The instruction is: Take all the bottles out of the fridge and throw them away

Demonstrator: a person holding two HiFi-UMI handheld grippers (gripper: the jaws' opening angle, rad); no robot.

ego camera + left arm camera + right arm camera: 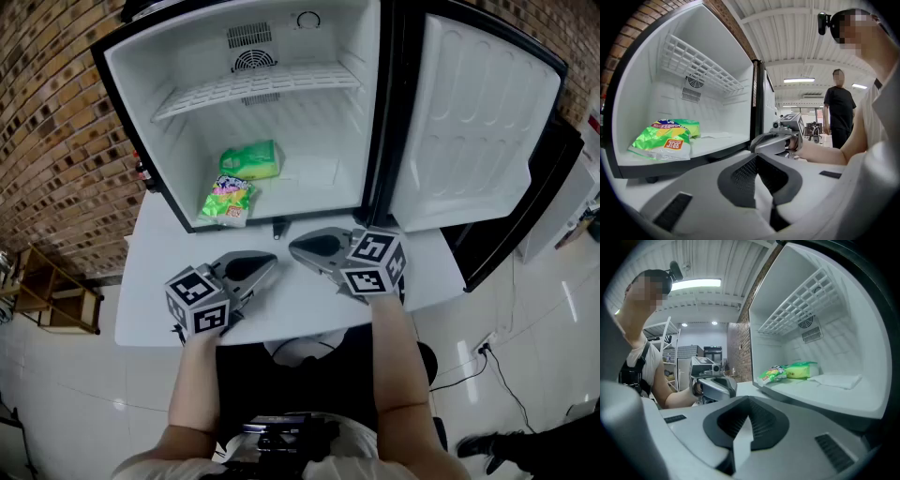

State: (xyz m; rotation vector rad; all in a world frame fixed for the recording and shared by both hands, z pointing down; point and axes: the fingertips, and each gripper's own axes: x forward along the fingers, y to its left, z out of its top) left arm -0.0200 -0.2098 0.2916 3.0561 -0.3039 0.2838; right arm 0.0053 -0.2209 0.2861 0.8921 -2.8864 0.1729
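Note:
The small fridge (pixel 319 141) stands open on a white table (pixel 155 281). No bottle shows in it in any view. On its floor lie a green snack bag (pixel 251 159) and a colourful snack bag (pixel 228 199), also seen as bags (pixel 663 138) in the left gripper view and bags (pixel 790 371) in the right gripper view. My left gripper (pixel 272 261) and right gripper (pixel 294 247) rest on the table just in front of the fridge, tips almost facing each other. Both are shut with nothing between the jaws, as at the left gripper (pixel 757 157) and the right gripper (pixel 749 399).
A wire shelf (pixel 253 89) spans the top of the fridge. Its door (pixel 478 122) is swung wide to the right. A brick wall (pixel 56 122) runs behind, with a wooden rack (pixel 47 291) on the floor at left. A person in black (pixel 840 110) stands in the background.

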